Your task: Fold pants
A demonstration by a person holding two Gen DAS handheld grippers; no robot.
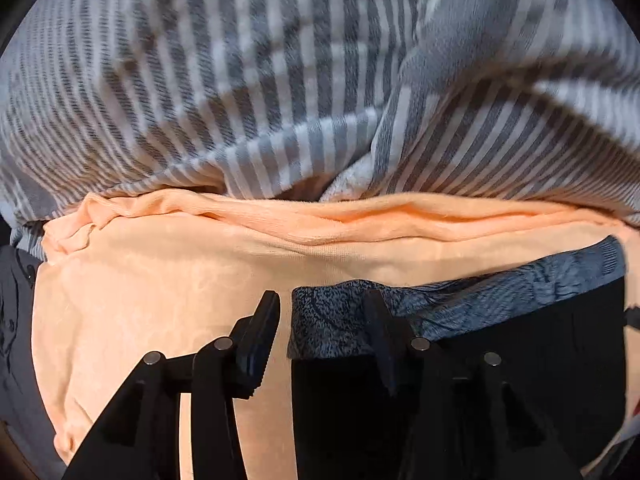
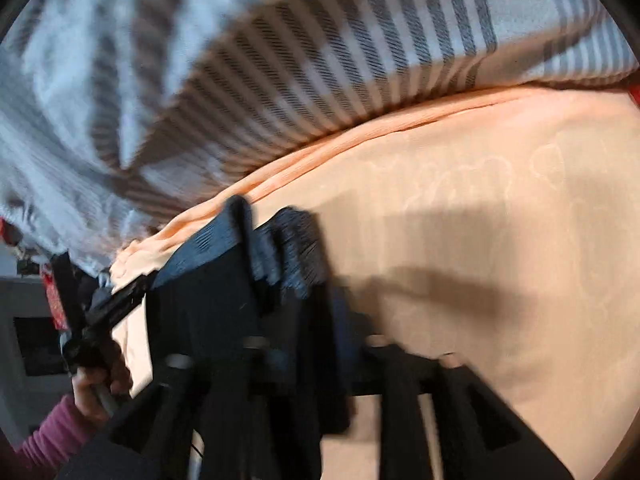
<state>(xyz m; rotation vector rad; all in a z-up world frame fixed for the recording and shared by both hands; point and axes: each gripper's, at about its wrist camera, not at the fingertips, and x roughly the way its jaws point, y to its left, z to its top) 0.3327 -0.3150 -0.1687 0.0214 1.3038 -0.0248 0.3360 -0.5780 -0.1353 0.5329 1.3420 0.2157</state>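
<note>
The black pants (image 1: 480,392) with a blue-grey patterned waistband (image 1: 460,304) lie over a peach sheet (image 1: 160,280). In the left wrist view my left gripper (image 1: 324,320) has its jaws apart; the waistband's left corner sits between them, and the right finger (image 1: 380,332) lies over the band. In the blurred right wrist view my right gripper (image 2: 280,236) is at the waistband (image 2: 208,240) of the pants (image 2: 208,312); cloth lies between its fingers, but the blur hides whether they pinch it.
A grey-and-white striped blanket (image 1: 280,80) is bunched behind the peach sheet and also fills the top of the right wrist view (image 2: 320,60). The person's hand in a pink sleeve (image 2: 60,428) holds the other gripper at lower left. Grey furniture (image 2: 24,320) stands at far left.
</note>
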